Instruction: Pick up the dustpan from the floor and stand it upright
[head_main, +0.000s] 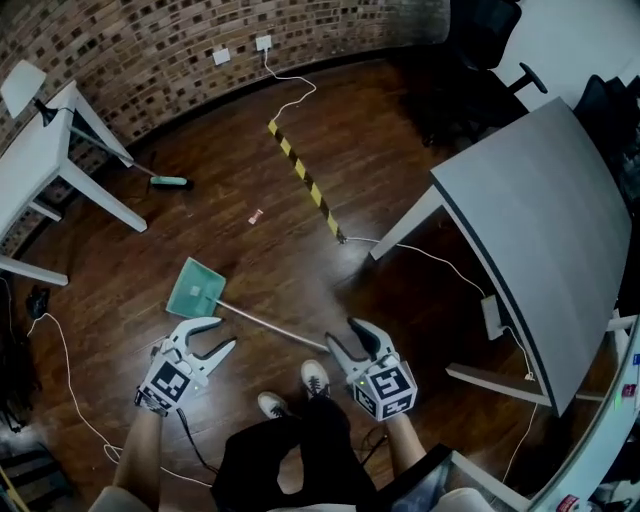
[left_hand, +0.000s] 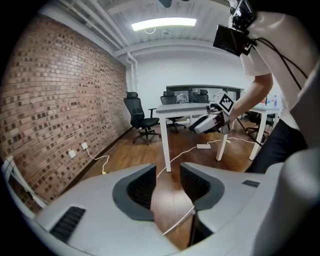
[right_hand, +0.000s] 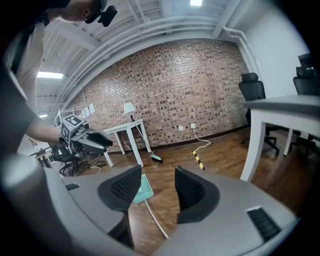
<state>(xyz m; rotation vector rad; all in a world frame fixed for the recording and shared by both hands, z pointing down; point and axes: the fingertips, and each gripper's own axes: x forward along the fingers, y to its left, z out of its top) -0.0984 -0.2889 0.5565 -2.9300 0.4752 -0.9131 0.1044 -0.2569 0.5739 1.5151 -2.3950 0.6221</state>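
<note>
The dustpan lies flat on the dark wood floor, its teal pan (head_main: 195, 288) to the left and its thin metal handle (head_main: 275, 326) running right toward my feet. My left gripper (head_main: 224, 333) hovers open just below the handle near the pan. My right gripper (head_main: 341, 331) is open at the handle's far end. In the left gripper view the handle (left_hand: 176, 223) shows low between the open jaws of that gripper (left_hand: 169, 182), apart from the pads. In the right gripper view the pan (right_hand: 144, 190) and handle (right_hand: 156, 224) lie on the floor beyond that gripper's (right_hand: 157, 187) open jaws.
A white table (head_main: 40, 150) stands at the left, with a broom (head_main: 168, 181) leaning by it. A grey desk (head_main: 540, 220) fills the right. Yellow-black tape (head_main: 305, 180) crosses the floor. White cables and a power strip (head_main: 491, 316) lie near the desk. My shoes (head_main: 316, 377) stand below the handle.
</note>
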